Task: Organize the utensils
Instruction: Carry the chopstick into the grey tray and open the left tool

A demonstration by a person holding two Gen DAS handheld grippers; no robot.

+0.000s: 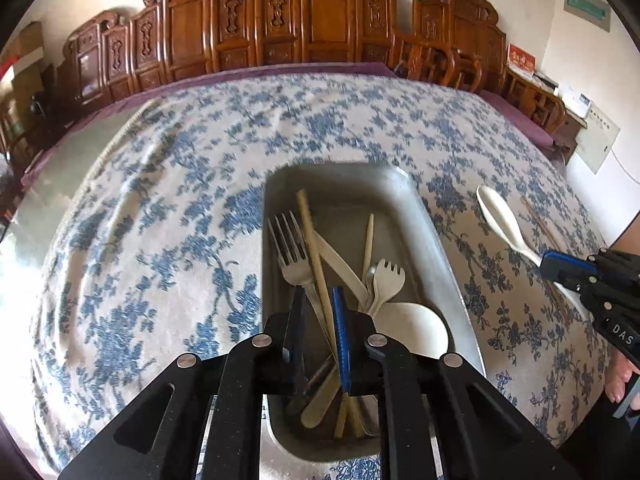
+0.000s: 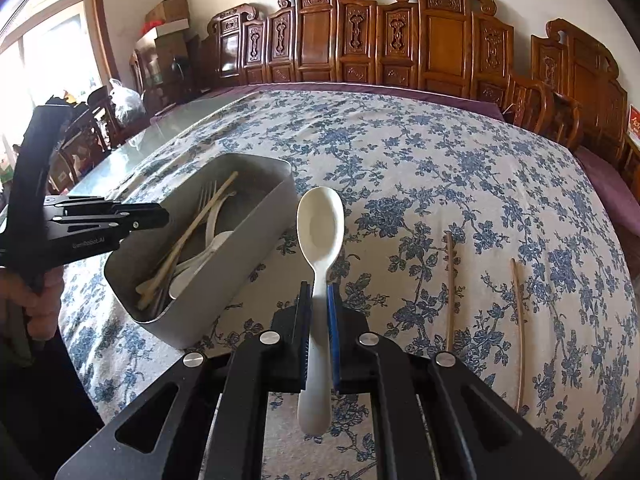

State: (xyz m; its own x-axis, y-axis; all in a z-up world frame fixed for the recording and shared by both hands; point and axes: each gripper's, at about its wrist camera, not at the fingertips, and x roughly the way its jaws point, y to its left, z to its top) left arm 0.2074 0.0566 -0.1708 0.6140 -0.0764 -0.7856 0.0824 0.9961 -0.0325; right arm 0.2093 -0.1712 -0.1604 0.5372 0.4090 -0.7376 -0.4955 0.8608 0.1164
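Two tools, right tool (image 2: 319, 300) clamping white spoon (image 2: 320, 224), left tool (image 1: 319, 304) narrowly parted over tray (image 1: 432, 232)

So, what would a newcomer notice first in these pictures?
First the white spoon, clamped by its handle in the right gripper above the floral tablecloth. Next the grey metal tray heaped with forks, spoons and chopsticks, the left gripper above it. Two chopsticks lie loose right of the spoon.

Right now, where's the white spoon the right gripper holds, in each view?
Left wrist: white spoon at right, beyond the tray, handle in the right gripper.
Right wrist: centre, upright between the fingers.
Shared landmark: the tray, left of the spoon in both.
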